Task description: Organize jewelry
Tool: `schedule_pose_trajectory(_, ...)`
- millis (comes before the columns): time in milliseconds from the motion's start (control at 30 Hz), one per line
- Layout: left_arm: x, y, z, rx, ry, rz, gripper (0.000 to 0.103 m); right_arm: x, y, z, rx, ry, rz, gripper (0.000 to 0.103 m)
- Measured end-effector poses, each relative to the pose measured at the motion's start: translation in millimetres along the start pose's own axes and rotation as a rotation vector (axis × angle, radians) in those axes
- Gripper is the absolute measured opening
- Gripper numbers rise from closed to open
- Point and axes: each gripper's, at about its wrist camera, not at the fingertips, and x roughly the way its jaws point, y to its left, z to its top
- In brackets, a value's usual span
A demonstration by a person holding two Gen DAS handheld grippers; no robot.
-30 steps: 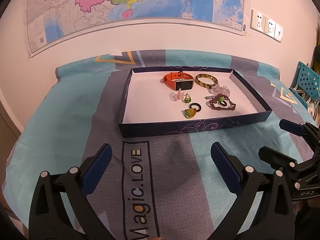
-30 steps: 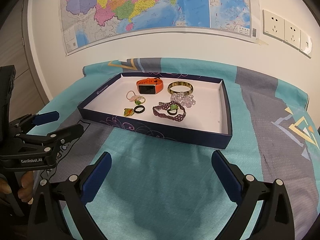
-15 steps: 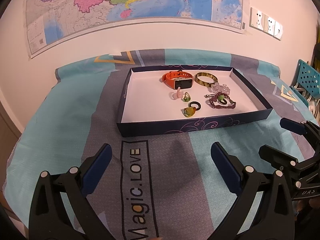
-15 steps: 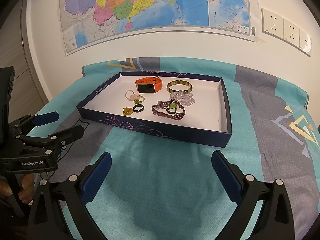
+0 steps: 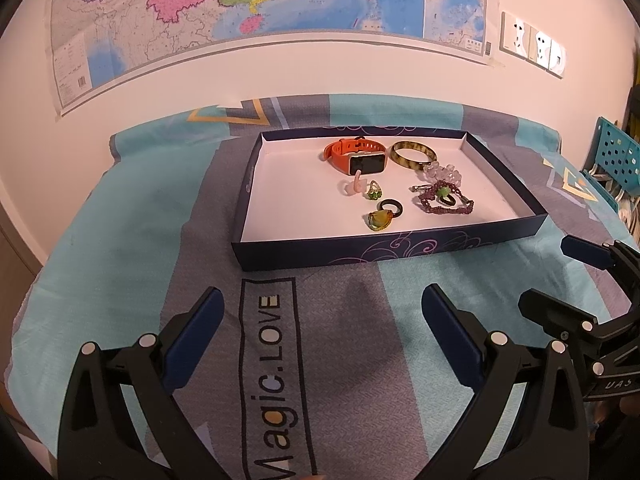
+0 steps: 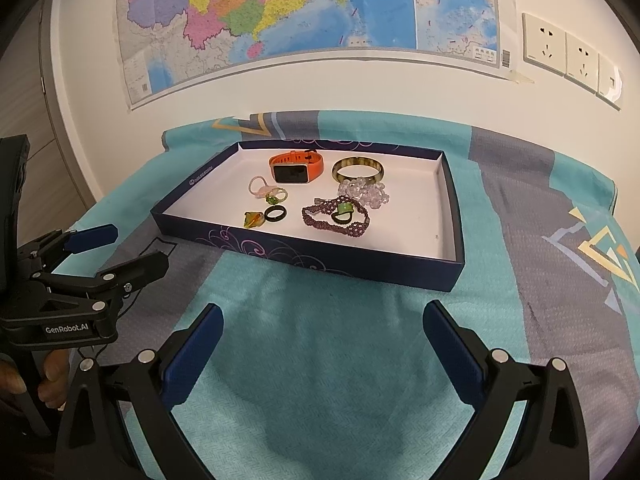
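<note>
Black hand-held grippers, left (image 5: 322,334) and right (image 6: 322,344), are being held wide apart and empty, barely shifted since a second ago. Beyond, all jewelry is being kept inside the navy tray (image 5: 400,246): orange watch (image 5: 356,156), bangle (image 5: 413,153), rings.

Jewelry lies in the navy tray (image 5: 400,246); the orange watch (image 5: 354,156) perhaps touches its far wall.

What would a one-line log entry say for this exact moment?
left gripper: open, empty | right gripper: open, empty | both: over bedspread, short of tray | jewelry: orange watch, bangle in tray
</note>
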Motion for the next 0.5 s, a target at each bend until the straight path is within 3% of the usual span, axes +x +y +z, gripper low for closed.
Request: schedule_pose_trajectory(500, 0.4, -0.4, -0.6, 0.003, 0.001, 0.0, 0.097, 0.8, -0.4, -1.4, 0.001, 0.005, 0.001, 0.097)
